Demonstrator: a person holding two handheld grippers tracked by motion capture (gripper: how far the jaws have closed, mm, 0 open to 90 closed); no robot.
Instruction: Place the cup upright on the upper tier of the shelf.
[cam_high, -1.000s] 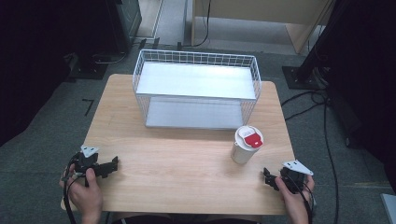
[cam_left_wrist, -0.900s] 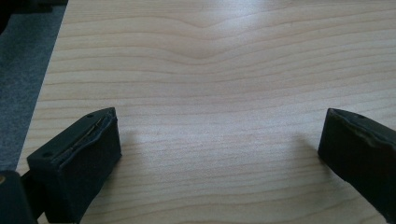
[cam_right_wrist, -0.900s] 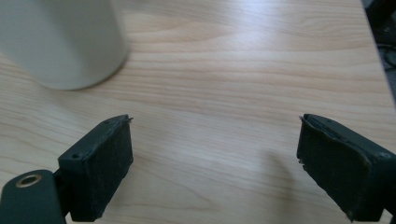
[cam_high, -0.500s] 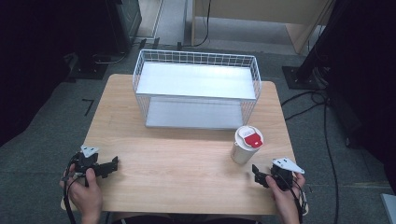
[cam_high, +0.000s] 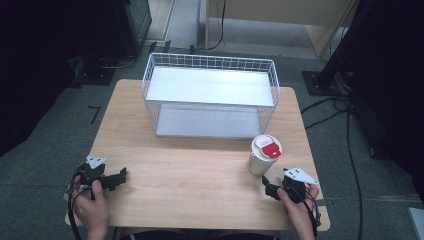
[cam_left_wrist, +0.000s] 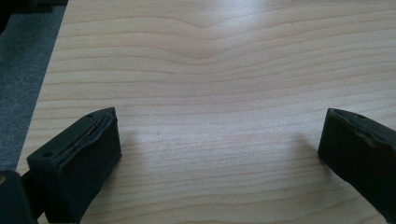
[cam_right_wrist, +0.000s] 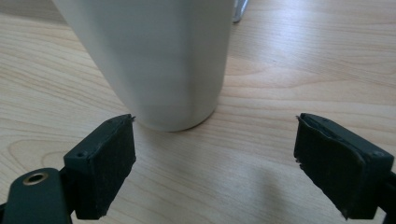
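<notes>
Right gripper (cam_high: 272, 189) jaws apart, near cup (cam_high: 264, 155) — cup sits off-centre toward one jaw; closing now could tip it.

A light wooden table with rounded corners (cam_high: 165, 150) stands on grey carpet floor (cam_high: 45, 150), evenly lit from above. Beyond its far edge, a pale wooden cabinet (cam_high: 280, 12) rises against the back, with a dark metal stand base (cam_high: 320, 82) off the far right corner and black cables (cam_high: 350, 145) trailing over the carpet. The room's left and right sides fall into deep shadow.
</notes>
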